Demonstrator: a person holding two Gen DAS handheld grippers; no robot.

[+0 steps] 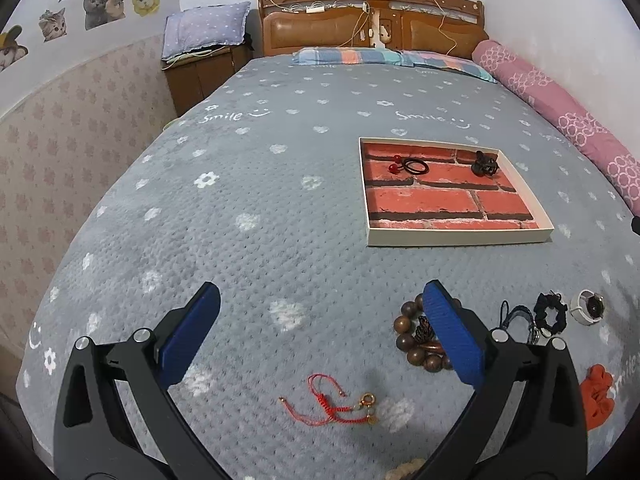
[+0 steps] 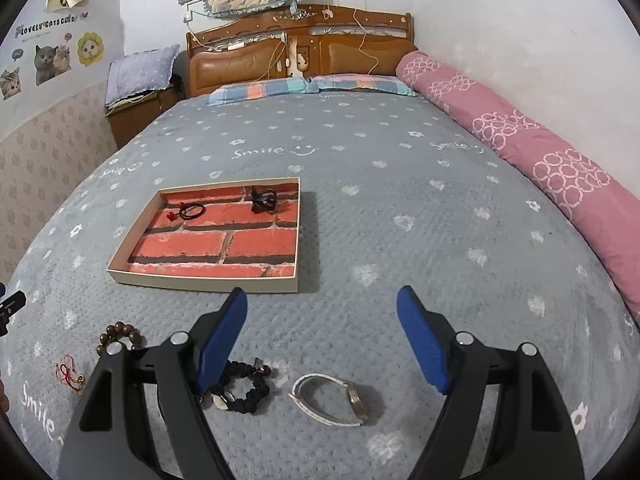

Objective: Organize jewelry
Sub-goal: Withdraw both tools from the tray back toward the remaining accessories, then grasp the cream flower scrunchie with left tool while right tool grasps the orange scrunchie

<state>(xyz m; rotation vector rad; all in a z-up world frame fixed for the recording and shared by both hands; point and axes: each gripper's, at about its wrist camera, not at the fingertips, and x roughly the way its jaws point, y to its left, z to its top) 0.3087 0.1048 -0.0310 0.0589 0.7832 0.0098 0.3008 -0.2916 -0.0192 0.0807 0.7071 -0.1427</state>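
A shallow brick-patterned tray (image 1: 460, 237) (image 2: 200, 282) lies on the grey bedspread, holding a black hair tie with red beads (image 1: 412, 166) (image 2: 188, 211) and a black claw clip (image 1: 483, 164) (image 2: 263, 199). My left gripper (image 1: 320, 300) is open and empty above a red cord bracelet (image 1: 336, 402) (image 2: 68, 376). A wooden bead bracelet (image 1: 416, 338) (image 2: 120, 336) lies by its right finger. My right gripper (image 2: 322, 304) is open and empty above a white-strap watch (image 2: 332, 398) (image 1: 588, 306) and a black scrunchie (image 2: 240, 392) (image 1: 552, 312).
A blue cord piece (image 1: 516, 318) and an orange scrunchie (image 1: 598, 394) lie at the near right. A pink bolster (image 2: 520, 136) runs along the right wall. Pillows (image 1: 384, 58) and a wooden headboard (image 1: 372, 20) stand at the far end; a nightstand (image 1: 200, 76) stands at the far left.
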